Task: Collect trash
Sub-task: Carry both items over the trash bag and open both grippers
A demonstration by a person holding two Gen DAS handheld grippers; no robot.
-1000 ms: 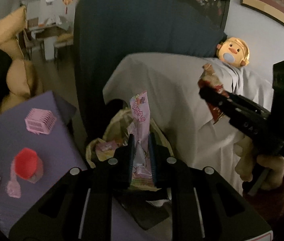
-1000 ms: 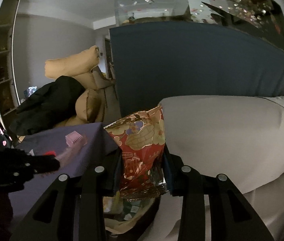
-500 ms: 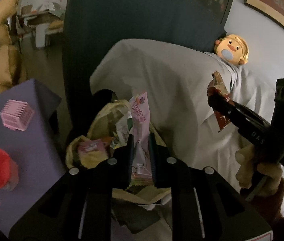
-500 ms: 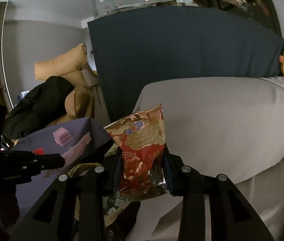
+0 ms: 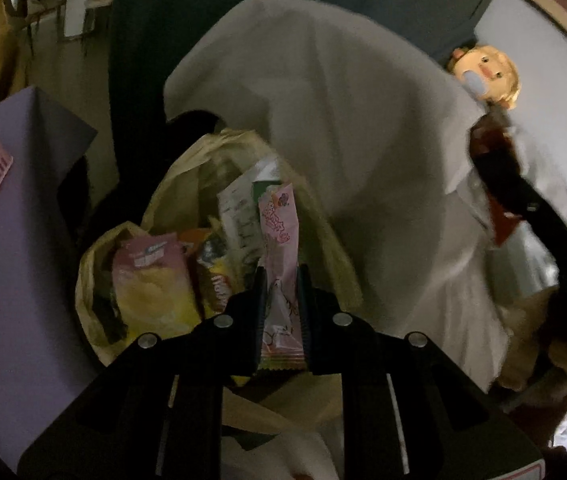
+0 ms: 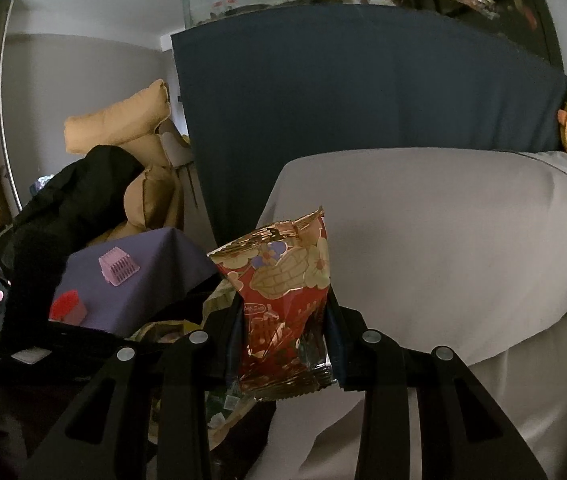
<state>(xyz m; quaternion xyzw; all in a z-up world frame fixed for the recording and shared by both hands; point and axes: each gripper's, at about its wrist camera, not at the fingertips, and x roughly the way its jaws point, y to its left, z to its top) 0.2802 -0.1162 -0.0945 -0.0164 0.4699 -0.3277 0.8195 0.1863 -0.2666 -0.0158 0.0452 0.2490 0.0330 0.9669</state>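
Left hand-held gripper (image 5: 281, 280): clamped on a slim pink printed snack wrapper (image 5: 279, 240), upright, above the open mouth of a beige plastic trash bag (image 5: 243, 144) full of wrappers.
Right hand-held gripper (image 6: 285, 312): clamped on a red-and-gold foil snack packet (image 6: 283, 280), beside the purple-covered desk (image 6: 155, 276).

Trash bag (image 5: 171, 184) between table (image 5: 23, 240) on left and sofa (image 5: 363, 120) on right

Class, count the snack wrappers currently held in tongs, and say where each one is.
2. A pink printed wrapper in the left tongs, above the open yellowish trash bag; a red-and-gold foil wrapper in the right tongs.
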